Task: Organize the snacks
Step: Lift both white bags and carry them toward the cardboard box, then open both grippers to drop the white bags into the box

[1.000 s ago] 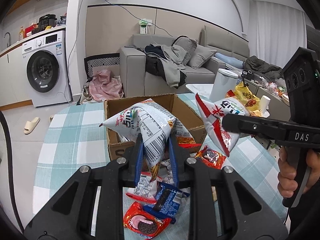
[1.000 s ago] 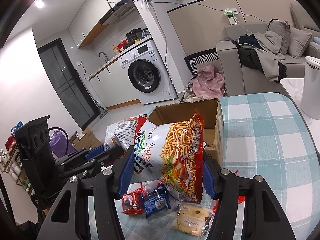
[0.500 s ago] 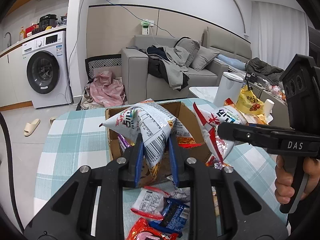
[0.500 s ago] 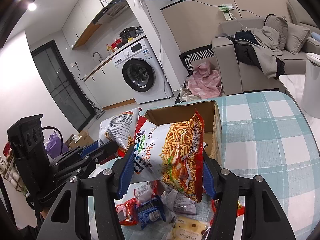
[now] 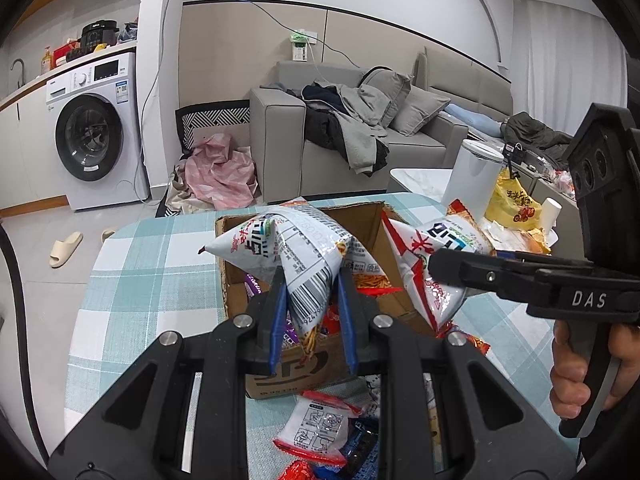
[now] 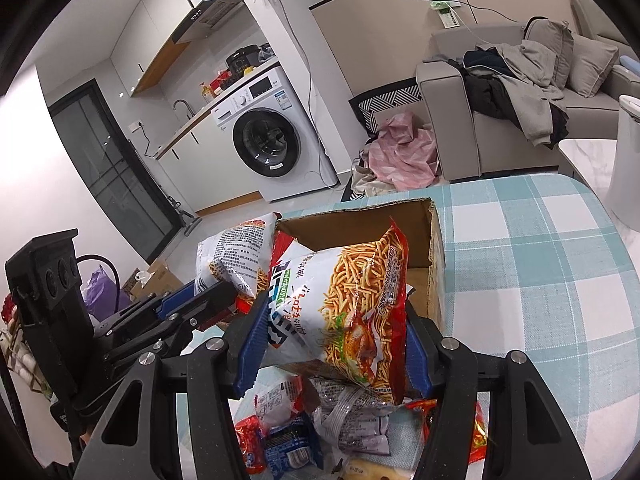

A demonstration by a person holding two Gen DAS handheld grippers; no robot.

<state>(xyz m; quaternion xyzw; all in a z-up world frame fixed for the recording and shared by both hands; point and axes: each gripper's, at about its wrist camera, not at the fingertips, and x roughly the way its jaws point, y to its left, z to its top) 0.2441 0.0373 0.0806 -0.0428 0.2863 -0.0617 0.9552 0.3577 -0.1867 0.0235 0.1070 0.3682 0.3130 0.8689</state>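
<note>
Left wrist view: the left gripper [image 5: 312, 316] has its fingers clamped on the lower end of a white bag [image 5: 296, 256] printed with a barcode. The bag hangs above an open box [image 5: 288, 364] on the checked worktop [image 5: 132, 280]. The right gripper [image 5: 440, 268], held by a hand [image 5: 580, 372], carries a second bag [image 5: 432, 260] over the box's right side. Loose packets [image 5: 320, 428] lie in front of the box.

Right wrist view: the right gripper [image 6: 332, 340] has its fingers pressed on both sides of the noodle bag [image 6: 344, 304], white and red with pictured fried strips, just above the box [image 6: 436, 276]. The left gripper [image 6: 212, 292] holds its bag [image 6: 236, 256] beside it.

Both bags look light, puffy and slippery, with brittle contents; a gentle hold at a sealed edge or across the middle seems safest.
</note>
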